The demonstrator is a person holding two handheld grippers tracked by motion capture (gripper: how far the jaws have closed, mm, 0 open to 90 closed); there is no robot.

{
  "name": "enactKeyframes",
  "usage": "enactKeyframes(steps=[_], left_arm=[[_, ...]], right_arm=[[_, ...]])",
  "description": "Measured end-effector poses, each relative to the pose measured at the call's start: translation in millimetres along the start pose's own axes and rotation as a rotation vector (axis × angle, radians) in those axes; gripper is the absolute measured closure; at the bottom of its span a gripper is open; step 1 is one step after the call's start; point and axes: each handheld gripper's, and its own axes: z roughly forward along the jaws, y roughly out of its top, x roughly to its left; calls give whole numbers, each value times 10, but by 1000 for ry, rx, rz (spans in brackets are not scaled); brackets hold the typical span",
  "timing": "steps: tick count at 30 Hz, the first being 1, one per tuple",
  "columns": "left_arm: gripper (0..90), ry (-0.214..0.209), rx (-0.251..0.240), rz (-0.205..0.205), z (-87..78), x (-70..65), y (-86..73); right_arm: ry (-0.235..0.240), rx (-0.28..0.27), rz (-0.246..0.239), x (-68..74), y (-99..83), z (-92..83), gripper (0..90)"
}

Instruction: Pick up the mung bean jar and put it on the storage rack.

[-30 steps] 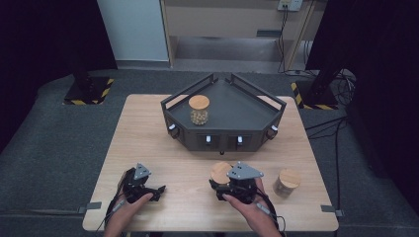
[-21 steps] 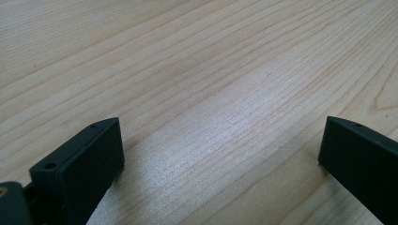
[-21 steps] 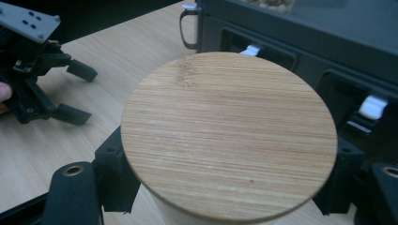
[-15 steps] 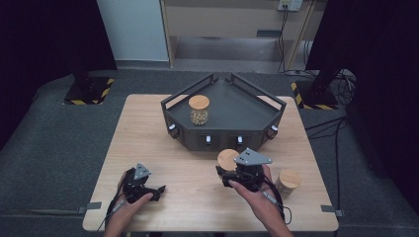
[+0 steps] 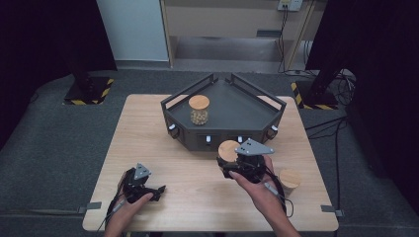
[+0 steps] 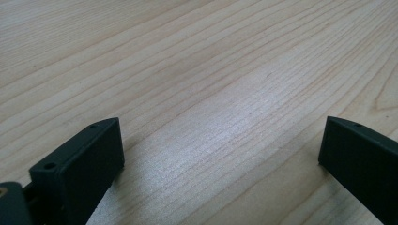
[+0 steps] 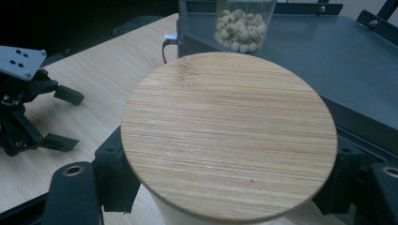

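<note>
- Holding a wooden-lidded jar [image 5: 228, 150] in the right gripper [image 5: 236, 165], jaws clamped on its sides just under the round wooden lid [image 7: 229, 133], as seen in the right gripper view.
- Raised off the bench [image 5: 197, 197], close in front of the dark tray [image 5: 237, 106], near its front wall with the small white knobs.
- Standing upright inside that tray, toward its left side: a second jar [image 5: 199, 109], glass, filled with pale round pieces, capped with the same kind of wooden lid; seen again beyond the held lid in the right gripper view [image 7: 241, 23].
- Sitting on the bench to the right of the right hand [image 5: 257, 190], just beside the wrist: a third jar [image 5: 289, 180], upright and lidded.
- Resting low on the bench at the near left: the left gripper [image 5: 157, 191], jaws wide apart with nothing but bare wood grain between them in the left gripper view [image 6: 218, 154].
- Well apart, the two grippers; the left one also visible at the left edge of the right gripper view [image 7: 65, 117].
</note>
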Motion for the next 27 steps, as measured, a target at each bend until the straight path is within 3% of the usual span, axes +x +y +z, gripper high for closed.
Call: enactKeyframes(steps=[3, 27], left_arm=[[0, 0, 0, 0, 0, 0, 0], [0, 0, 0, 0, 0, 0, 0]], right_arm=[[12, -6, 21, -45, 33, 13, 254], [-35, -21, 2, -111, 320, 63, 254]])
